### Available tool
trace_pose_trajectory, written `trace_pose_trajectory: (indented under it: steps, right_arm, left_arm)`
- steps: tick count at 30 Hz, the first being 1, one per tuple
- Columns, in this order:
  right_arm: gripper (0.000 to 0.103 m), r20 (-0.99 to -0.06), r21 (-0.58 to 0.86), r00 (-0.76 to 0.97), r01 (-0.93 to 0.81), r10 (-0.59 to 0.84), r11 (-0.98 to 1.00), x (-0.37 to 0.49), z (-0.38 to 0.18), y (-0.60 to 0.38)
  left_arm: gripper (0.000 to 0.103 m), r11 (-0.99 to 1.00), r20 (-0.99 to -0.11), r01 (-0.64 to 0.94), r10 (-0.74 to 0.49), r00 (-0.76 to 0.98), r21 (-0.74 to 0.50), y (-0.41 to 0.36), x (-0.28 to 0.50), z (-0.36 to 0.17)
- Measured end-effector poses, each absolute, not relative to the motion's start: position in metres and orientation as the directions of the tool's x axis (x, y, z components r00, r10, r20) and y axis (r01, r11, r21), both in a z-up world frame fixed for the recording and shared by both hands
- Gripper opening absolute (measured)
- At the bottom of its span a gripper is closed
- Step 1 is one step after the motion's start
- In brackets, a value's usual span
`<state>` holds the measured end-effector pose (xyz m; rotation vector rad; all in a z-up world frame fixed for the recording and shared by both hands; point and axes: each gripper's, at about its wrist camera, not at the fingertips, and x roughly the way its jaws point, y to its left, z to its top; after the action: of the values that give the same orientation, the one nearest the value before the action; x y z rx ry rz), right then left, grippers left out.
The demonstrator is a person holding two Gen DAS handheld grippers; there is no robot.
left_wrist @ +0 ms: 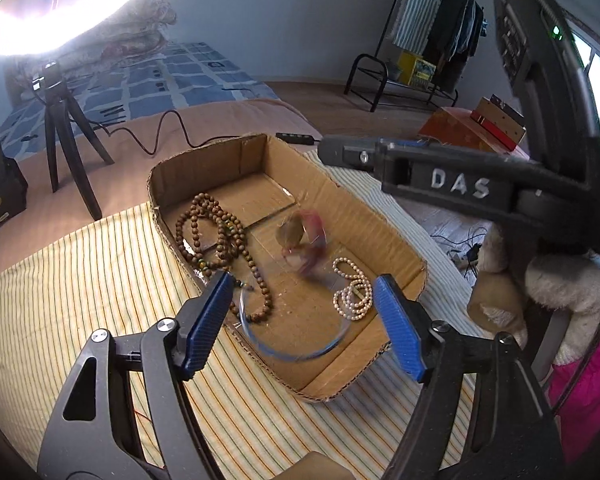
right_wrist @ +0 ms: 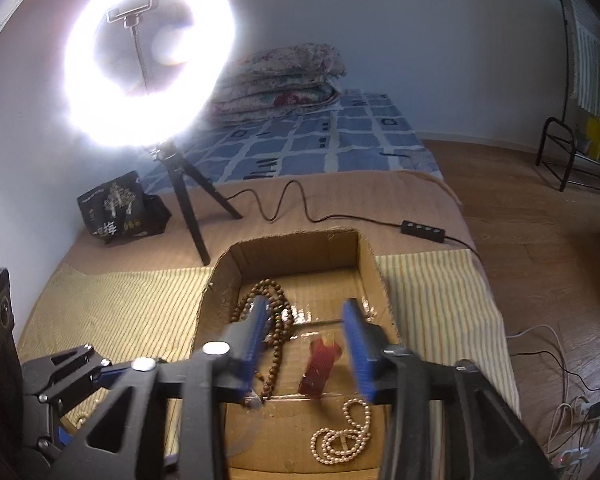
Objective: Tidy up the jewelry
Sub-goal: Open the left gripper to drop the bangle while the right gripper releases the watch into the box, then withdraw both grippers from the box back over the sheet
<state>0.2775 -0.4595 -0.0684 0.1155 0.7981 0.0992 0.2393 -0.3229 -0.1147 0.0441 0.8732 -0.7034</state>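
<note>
An open cardboard box (left_wrist: 364,208) lies on a striped cloth. In it are a brown wooden bead necklace (left_wrist: 220,236), a white pearl necklace (left_wrist: 352,292), a blurred red and pink piece (left_wrist: 304,240) and a blurred blue bangle (left_wrist: 296,344). My left gripper (left_wrist: 304,312) is open over the box's near end, empty. My right gripper (right_wrist: 308,344) is open above the box (right_wrist: 368,264), empty; its body (left_wrist: 440,176) shows in the left wrist view. Below it lie the red piece (right_wrist: 320,368), the wooden beads (right_wrist: 278,332) and the pearls (right_wrist: 344,436).
A ring light (right_wrist: 148,56) on a tripod (right_wrist: 192,212) stands behind the box, with its cable and switch (right_wrist: 424,232). A black bag (right_wrist: 120,208) sits at back left. Folded quilts (right_wrist: 284,80) lie on the bed. A clothes rack (left_wrist: 432,40) and plush toys (left_wrist: 552,280) are at right.
</note>
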Motion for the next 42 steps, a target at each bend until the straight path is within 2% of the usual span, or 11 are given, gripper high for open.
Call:
trace_pose_trajectory:
  steps: [1, 2, 7, 16, 31, 42]
  right_arm:
    - [0.068, -0.704, 0.136, 0.699, -0.036, 0.122, 0.99, 0.277, -0.067, -0.46]
    - [0.073, -0.699, 0.132, 0.706, -0.026, 0.112, 0.991, 0.276, -0.065, -0.46]
    - [0.082, -0.693, 0.112, 0.716, -0.011, 0.086, 0.994, 0.272, -0.06, -0.46]
    - [0.082, -0.687, 0.104, 0.723, -0.001, 0.073, 0.995, 0.26, -0.048, -0.457]
    - [0.09, -0.657, 0.079, 0.751, -0.019, 0.066, 0.997, 0.224, -0.016, -0.434]
    - [0.09, -0.647, 0.06, 0.752, -0.121, 0.131, 0.991, 0.188, -0.008, -0.391]
  left_arm:
    - [0.079, 0.779, -0.72, 0.58, -0.542, 0.433, -0.238, -0.323, 0.239, -0.116]
    - [0.079, 0.781, -0.727, 0.577, -0.538, 0.428, -0.238, -0.323, 0.239, -0.117]
    - [0.08, 0.784, -0.737, 0.576, -0.529, 0.421, -0.234, -0.32, 0.238, -0.121]
    - [0.08, 0.792, -0.719, 0.562, -0.533, 0.445, -0.239, -0.301, 0.232, -0.108]
    - [0.08, 0.821, -0.663, 0.531, -0.519, 0.539, -0.212, -0.256, 0.214, -0.066]
    - [0.08, 0.86, -0.632, 0.485, -0.464, 0.621, -0.155, -0.188, 0.194, -0.046]
